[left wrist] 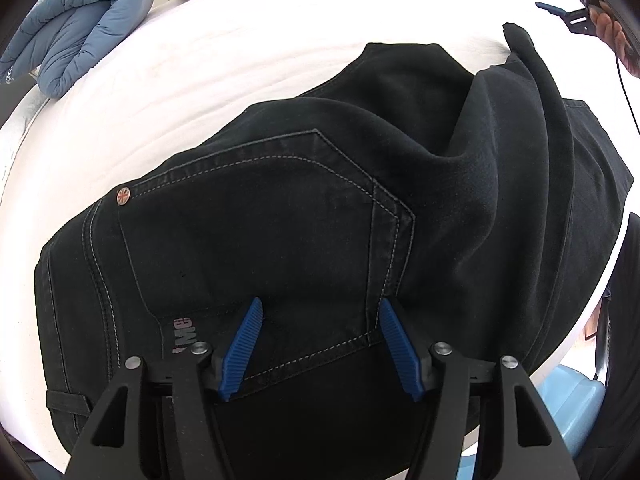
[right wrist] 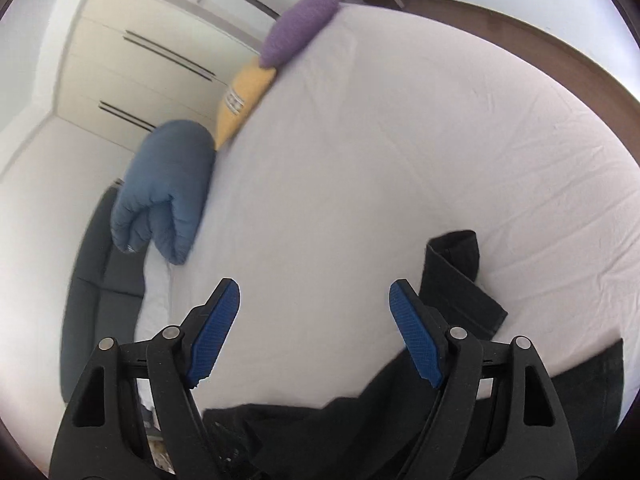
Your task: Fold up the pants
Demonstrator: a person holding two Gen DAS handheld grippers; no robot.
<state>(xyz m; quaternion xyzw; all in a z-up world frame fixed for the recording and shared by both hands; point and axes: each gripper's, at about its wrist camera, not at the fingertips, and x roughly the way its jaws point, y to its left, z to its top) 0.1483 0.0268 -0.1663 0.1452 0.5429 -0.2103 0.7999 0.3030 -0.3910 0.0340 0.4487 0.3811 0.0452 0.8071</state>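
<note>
While black pants (left wrist: 304, 216) lie on white bed (left wrist: 200, 80), left tool (left wrist: 320, 312) spread over pocket, right tool (right wrist: 314, 292) spread, empty.

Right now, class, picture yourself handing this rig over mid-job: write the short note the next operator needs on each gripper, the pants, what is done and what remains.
Left gripper: jaws apart, tips down on the back pocket of the black pants, pinching no cloth.
Right gripper: open and empty above the white bed sheet.
Pants: on the bed, waist end under the left gripper, one leg thrown over in a loose, rumpled fold; a leg end lies just past the right gripper.
Done: a rough first fold.
Left: smooth the bunched leg, line up the leg ends, finish the folds.
</note>
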